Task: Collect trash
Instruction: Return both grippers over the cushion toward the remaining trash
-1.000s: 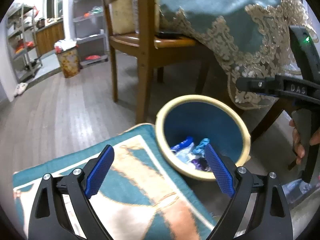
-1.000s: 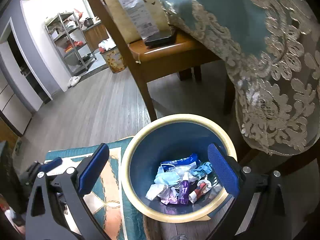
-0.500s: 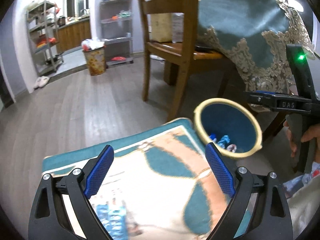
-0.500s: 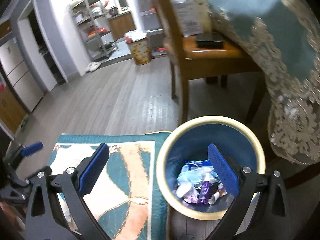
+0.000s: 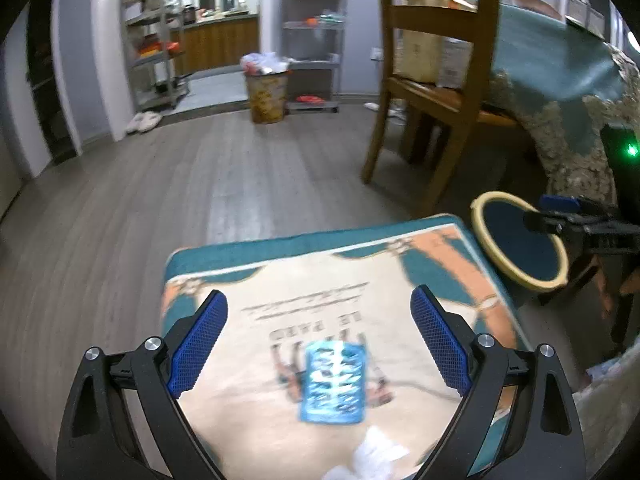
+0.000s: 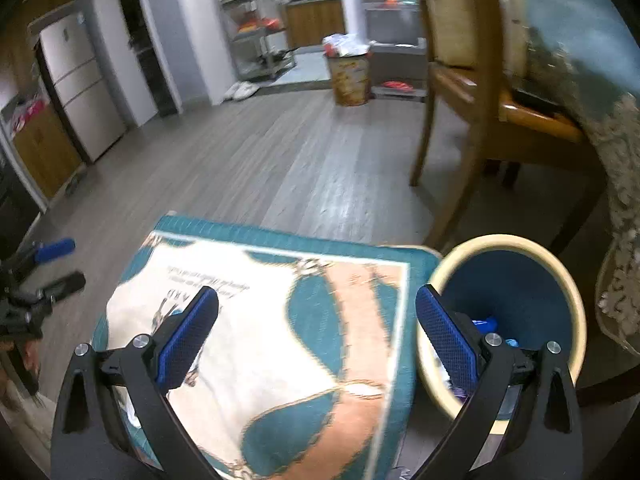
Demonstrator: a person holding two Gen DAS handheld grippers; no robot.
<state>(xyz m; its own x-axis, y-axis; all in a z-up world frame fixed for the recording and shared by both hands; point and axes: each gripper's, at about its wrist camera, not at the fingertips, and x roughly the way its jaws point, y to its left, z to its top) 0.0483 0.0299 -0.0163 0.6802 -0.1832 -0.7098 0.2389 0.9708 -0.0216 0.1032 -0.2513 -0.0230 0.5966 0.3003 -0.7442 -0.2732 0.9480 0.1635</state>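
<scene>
- We see our left gripper (image 5: pixel 318 340) spread wide and empty, hanging over the teal and cream mat (image 5: pixel 404 280).
- Between its blue pads (image 5: pixel 196 344), a blue wrapper (image 5: pixel 334 388) lies flat on the mat; just nearer us sits crumpled white tissue (image 5: pixel 372 460).
- Our right gripper (image 6: pixel 316 336) is also spread and empty.
- Behind its right finger stands the blue waste bin (image 6: pixel 516 292) with a cream rim, trash at its bottom, beside the mat's corner.
- Beyond the bin we see a wooden chair (image 6: pixel 476 92).

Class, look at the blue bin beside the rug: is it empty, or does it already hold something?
Not empty. The right wrist view shows blue and white scraps at the bottom of the bin, partly hidden behind the right gripper.
</scene>
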